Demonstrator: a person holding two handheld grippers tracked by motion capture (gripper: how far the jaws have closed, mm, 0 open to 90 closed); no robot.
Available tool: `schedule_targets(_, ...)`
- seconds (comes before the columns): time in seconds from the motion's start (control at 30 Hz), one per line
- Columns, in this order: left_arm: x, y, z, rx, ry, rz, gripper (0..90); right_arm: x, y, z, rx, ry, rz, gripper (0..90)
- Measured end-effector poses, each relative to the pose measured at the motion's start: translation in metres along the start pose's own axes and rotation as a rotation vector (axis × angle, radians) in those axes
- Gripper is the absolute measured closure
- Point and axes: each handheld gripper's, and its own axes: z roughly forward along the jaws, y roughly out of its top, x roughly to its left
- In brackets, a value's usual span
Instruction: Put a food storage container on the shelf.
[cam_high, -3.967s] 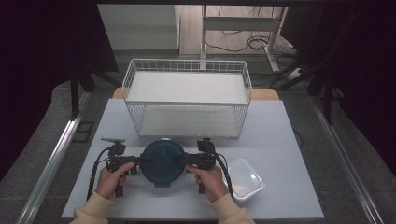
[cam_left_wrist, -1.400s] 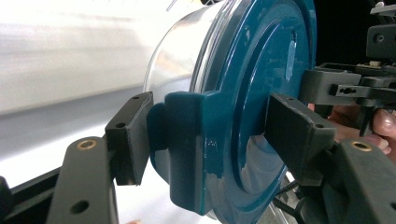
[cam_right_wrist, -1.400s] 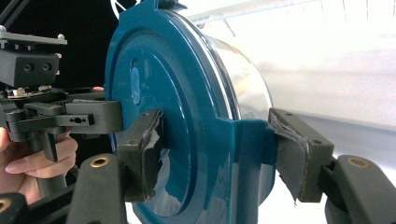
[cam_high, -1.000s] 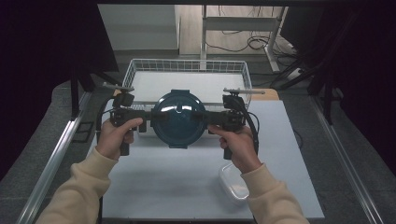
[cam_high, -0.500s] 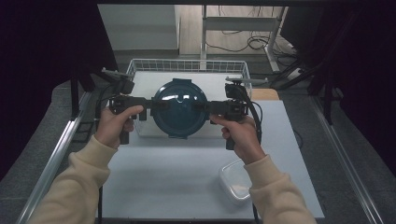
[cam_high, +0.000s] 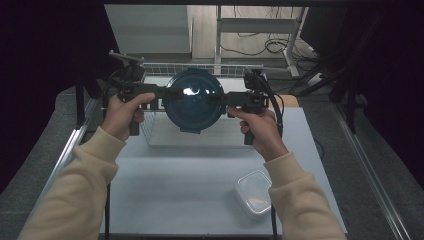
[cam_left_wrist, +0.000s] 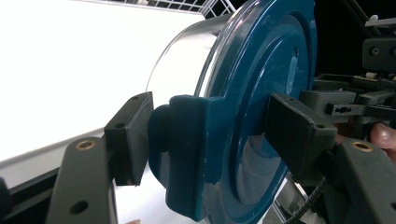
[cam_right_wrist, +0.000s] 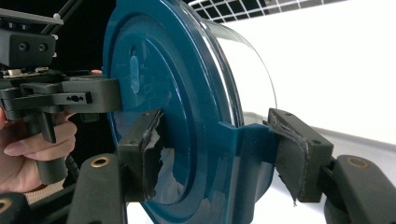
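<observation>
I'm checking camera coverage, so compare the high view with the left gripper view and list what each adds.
High view alone: the white wire basket, the clear lidded plastic box on the white table, both cream sleeves.

Left gripper view alone: the left tongs clamping a side latch, close up.

Both: the round clear container with dark teal lid, and the right tongs.

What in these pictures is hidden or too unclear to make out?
- High view: the round glass container with the dark blue lid hides part of the white wire basket behind it.
- Left gripper view: glare whitens the basket's inside.
- High view: the clear lidded plastic box is blurred; contents unreadable.
</observation>
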Motion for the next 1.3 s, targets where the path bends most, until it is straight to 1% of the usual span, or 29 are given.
schedule_targets(0.03,0.001,0.004,0.002,0.001,0.0,0.0,34.0,-0.002,0.005,0.001,0.0,0.002,-0.001,37.9)
schedule_targets(0.07,0.001,0.004,0.002,0.001,0.0,0.0,34.0,-0.002,0.005,0.001,0.0,0.002,-0.001,37.9)
schedule_targets(0.13,0.002,0.009,0.003,0.0,-0.002,-0.003,34.0,-0.004,0.01,0.002,0.001,0.003,-0.004,37.9)
schedule_targets(0.17,0.004,0.013,0.005,-0.002,-0.002,-0.005,34.0,-0.005,0.015,0.003,0.006,0.001,-0.009,37.9)
schedule_targets(0.2,0.004,0.013,0.005,-0.002,-0.002,-0.005,34.0,-0.005,0.015,0.003,0.006,0.001,-0.009,37.9)
schedule_targets(0.27,0.005,0.017,0.006,-0.004,-0.003,-0.006,34.1,-0.007,0.021,0.004,0.011,-0.001,-0.011,37.9)
schedule_targets(0.33,0.008,0.024,0.009,-0.008,-0.007,-0.006,34.1,-0.009,0.03,0.006,0.015,-0.003,-0.016,37.9)
schedule_targets(0.37,0.008,0.024,0.009,-0.008,-0.007,-0.006,34.1,-0.01,0.033,0.006,0.016,-0.004,-0.016,37.9)
schedule_targets(0.4,0.009,0.027,0.01,-0.008,-0.009,-0.005,34.1,-0.01,0.033,0.006,0.016,-0.004,-0.016,37.9)
schedule_targets(0.57,0.016,0.037,0.016,-0.005,-0.018,-0.015,34.1,-0.014,0.046,0.01,0.026,-0.014,-0.026,37.9)
schedule_targets(0.6,0.019,0.04,0.019,-0.002,-0.022,-0.02,34.0,-0.017,0.051,0.012,0.03,-0.017,-0.029,37.9)
schedule_targets(0.73,0.024,0.044,0.024,0.004,-0.026,-0.029,34.1,-0.022,0.056,0.015,0.042,-0.023,-0.026,37.9)
schedule_targets(0.83,0.028,0.048,0.029,0.006,-0.021,-0.039,34.0,-0.026,0.06,0.019,0.046,-0.018,-0.019,38.0)
schedule_targets(1.07,0.036,0.054,0.04,0.025,-0.007,-0.048,34.0,-0.044,0.067,0.029,0.064,-0.004,0.001,37.9)
schedule_targets(1.13,0.039,0.055,0.043,0.03,-0.007,-0.055,34.0,-0.046,0.068,0.03,0.066,-0.004,-0.001,38.0)
schedule_targets(1.23,0.046,0.056,0.051,0.049,-0.006,-0.064,34.0,-0.055,0.069,0.035,0.077,-0.006,0.01,37.9)
schedule_targets(1.27,0.046,0.056,0.051,0.049,-0.006,-0.064,33.9,-0.057,0.069,0.036,0.079,-0.007,0.014,38.0)
schedule_targets(1.3,0.05,0.056,0.056,0.056,-0.008,-0.073,33.9,-0.059,0.069,0.037,0.08,-0.008,0.018,37.9)
